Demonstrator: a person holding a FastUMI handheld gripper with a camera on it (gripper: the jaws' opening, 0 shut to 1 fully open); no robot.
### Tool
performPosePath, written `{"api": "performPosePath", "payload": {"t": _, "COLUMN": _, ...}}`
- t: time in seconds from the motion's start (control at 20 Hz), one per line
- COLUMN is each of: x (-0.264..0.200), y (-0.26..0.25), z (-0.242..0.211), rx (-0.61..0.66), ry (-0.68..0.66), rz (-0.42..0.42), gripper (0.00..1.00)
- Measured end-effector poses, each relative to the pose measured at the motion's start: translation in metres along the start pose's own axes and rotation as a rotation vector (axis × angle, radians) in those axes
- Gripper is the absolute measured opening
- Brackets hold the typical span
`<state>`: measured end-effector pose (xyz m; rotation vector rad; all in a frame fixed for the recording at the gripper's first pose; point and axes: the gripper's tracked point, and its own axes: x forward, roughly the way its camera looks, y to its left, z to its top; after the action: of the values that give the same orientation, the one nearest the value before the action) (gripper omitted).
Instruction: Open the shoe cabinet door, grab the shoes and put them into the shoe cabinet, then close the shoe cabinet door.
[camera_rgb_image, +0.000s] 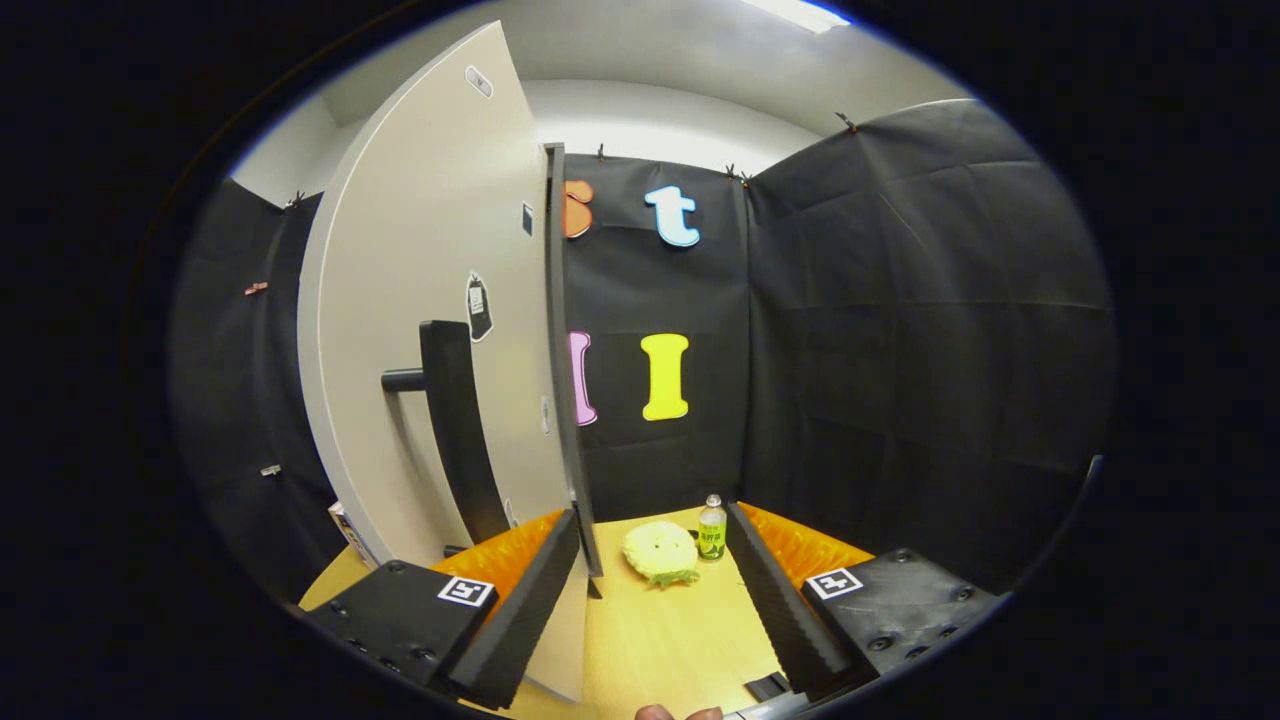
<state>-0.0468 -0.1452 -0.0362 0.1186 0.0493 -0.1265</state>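
The shoe cabinet door (430, 330), with its dark bar handle (455, 430), stands ajar just ahead of the left finger. The gripper (650, 590) is spread wide, gripping nothing. Beyond its fingers on the wooden table (660, 640) lie a yellow fuzzy slipper (660, 551) and a small bottle (712, 528) of green drink.

A booth with dark cloth walls and a wooden table.

You are looking into a small booth. Black cloth (900, 300) hangs all around as the walls, held up at the top by little clips (846, 122). Above the cloth you can see a plain pale wall (660, 120) and a pale ceiling. A bright lamp (800, 12) shines on the ceiling. Down low there is a light brown wooden table (660, 630). The cloth has soft folds and creases in it.
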Motion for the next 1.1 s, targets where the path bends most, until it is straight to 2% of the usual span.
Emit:
{"api": "performPosePath", "payload": {"t": 0.3, "x": -0.002, "y": 0.085, "z": -0.005, "rx": -0.004, "ry": -0.023, "rz": 0.043, "gripper": 0.97}}
{"api": "performPosePath", "payload": {"t": 0.75, "x": 0.03, "y": 0.219, "z": -0.003, "rx": 0.029, "ry": -0.059, "rz": 0.192, "gripper": 0.98}}
{"api": "performPosePath", "payload": {"t": 0.95, "x": 0.046, "y": 0.258, "z": 0.006, "rx": 0.027, "ry": -0.08, "rz": 0.219, "gripper": 0.98}}
{"api": "performPosePath", "payload": {"t": 1.1, "x": 0.053, "y": 0.269, "z": 0.008, "rx": 0.015, "ry": -0.069, "rz": 0.233, "gripper": 0.98}}
